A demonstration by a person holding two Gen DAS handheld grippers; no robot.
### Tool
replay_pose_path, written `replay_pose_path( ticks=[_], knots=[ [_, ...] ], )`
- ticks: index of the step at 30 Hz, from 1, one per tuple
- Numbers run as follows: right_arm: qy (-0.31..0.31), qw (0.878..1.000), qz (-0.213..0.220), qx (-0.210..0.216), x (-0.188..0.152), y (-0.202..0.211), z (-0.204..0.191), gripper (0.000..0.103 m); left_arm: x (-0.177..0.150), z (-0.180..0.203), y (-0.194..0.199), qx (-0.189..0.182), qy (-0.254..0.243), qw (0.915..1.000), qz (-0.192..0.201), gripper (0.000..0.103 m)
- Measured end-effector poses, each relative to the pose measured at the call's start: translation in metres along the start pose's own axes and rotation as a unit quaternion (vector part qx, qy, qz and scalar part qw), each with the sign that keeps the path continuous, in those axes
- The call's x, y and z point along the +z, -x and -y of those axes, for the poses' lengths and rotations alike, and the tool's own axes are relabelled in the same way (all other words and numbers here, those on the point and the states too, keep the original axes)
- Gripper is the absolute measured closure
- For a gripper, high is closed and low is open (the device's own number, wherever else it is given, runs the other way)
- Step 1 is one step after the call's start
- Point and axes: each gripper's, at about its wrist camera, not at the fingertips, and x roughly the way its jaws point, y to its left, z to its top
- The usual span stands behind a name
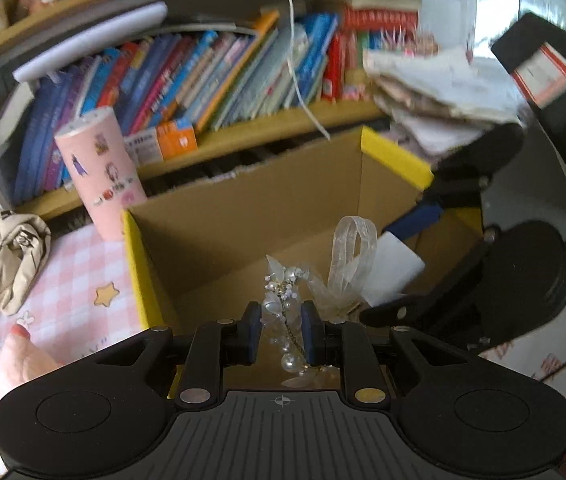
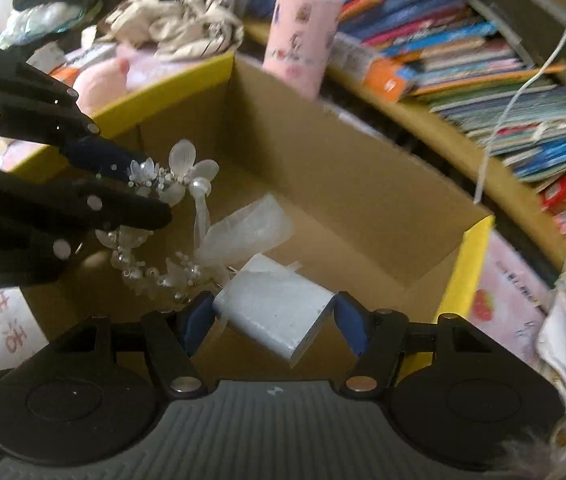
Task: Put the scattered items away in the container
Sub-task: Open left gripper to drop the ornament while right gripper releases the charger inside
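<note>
Dangling from left tool [image 1: 281, 334]: pearl garland [image 1: 283, 304] over box [image 1: 243, 208]

Right tongs [image 2: 273, 326] clamping white box [image 2: 273, 312] over open cardboard carton [image 2: 363, 184], left tongs [image 2: 151, 188] gripping pearl-and-ribbon hairpiece [image 2: 179, 176] beside it, bookshelf [image 2: 463, 48] behind

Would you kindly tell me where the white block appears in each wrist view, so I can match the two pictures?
Left wrist view: the white block is right of centre, in the right gripper, above the cardboard box.
Right wrist view: bottom centre, clamped between the blue pads.
Shared landmark: the pink tube behind the box.
</note>
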Motion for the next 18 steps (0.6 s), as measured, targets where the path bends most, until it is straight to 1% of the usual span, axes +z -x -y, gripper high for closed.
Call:
replay_pose_path(
  ticks=[5, 11, 15, 18],
  knots=[
    [0.019, 0.999, -0.034, 0.032, 0.004, -0.011, 0.003, 0.039, -0.001, 0.005, -0.011, 0.001, -0.014, 0.9995, -0.028, 0.083],
    [0.028, 0.996, -0.064, 0.046, 0.003, -0.020, 0.002, 0.039, -0.003, 0.006, -0.016, -0.001, -0.011, 0.9990, -0.044, 0.081],
    [0.027, 0.996, -0.068, 0.048, 0.002, -0.021, 0.000, 0.039, -0.002, 0.006, -0.016, 0.005, -0.010, 0.9989, -0.046, 0.079],
    [0.026, 0.997, -0.060, 0.044, 0.001, -0.018, 0.000, 0.039, -0.003, 0.007, -0.013, 0.015, -0.009, 0.9992, -0.036, 0.073]
  ],
)
